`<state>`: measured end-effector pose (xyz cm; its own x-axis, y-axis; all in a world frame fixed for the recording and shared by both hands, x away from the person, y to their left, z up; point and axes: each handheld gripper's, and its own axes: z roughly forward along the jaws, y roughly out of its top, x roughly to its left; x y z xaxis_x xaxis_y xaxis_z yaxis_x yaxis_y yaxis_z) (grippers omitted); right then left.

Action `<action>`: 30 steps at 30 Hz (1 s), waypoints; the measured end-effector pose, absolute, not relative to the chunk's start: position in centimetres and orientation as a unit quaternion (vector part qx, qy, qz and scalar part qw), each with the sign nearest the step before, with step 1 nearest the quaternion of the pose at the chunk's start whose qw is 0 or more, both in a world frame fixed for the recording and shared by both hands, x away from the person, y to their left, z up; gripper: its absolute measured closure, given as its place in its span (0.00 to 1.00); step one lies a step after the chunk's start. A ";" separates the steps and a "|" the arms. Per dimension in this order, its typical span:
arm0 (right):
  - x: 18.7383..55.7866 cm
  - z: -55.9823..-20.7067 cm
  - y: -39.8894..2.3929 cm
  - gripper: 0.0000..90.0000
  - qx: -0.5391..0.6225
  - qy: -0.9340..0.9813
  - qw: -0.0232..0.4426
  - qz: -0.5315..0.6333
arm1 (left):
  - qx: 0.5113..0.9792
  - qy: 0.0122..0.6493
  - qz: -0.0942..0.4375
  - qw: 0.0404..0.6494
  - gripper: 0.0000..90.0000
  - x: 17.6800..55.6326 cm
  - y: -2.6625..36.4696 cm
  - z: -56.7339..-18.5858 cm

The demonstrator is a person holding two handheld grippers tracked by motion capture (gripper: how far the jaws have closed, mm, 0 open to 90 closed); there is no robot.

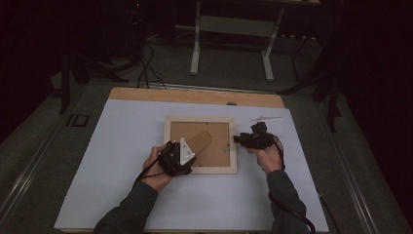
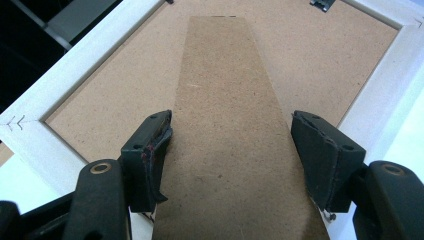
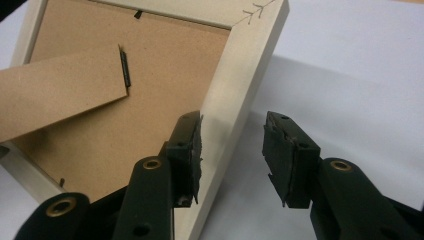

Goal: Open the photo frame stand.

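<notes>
Now the left gripper (image 2: 230,145) gapes astride the picture frame's (image 1: 200,169) brown stand (image 2: 225,125), while the right gripper (image 3: 232,150), jaws parted, straddles its pale side rail (image 3: 235,100).

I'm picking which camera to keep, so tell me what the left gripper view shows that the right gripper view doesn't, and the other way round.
The left gripper view alone shows the left gripper, jaws open either side of the brown stand flap. The right gripper view alone shows the right gripper, open astride the frame's pale wooden edge, plus the flap's dark hinge. Both show the picture frame's brown backing board and the white table cover.
</notes>
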<state>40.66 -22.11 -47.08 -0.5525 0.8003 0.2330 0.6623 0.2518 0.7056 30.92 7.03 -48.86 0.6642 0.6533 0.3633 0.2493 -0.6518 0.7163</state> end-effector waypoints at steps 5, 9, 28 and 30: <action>41.0 -47.2 -21.8 0.65 0.467 0.786 0.079 0.398 | 0.851 0.261 0.319 0.326 0.41 30.7 7.0 -48.8; 41.3 -47.2 -21.6 0.65 0.468 0.785 0.074 0.400 | 0.850 0.254 0.327 0.325 0.41 30.6 6.9 -48.8; 42.6 -47.1 -21.7 0.61 0.464 0.789 0.040 0.400 | 0.843 0.234 0.348 0.337 0.41 30.1 6.9 -48.7; 42.8 -47.2 -21.8 0.60 0.466 0.787 0.031 0.403 | 0.843 0.232 0.349 0.339 0.41 30.1 6.9 -48.7</action>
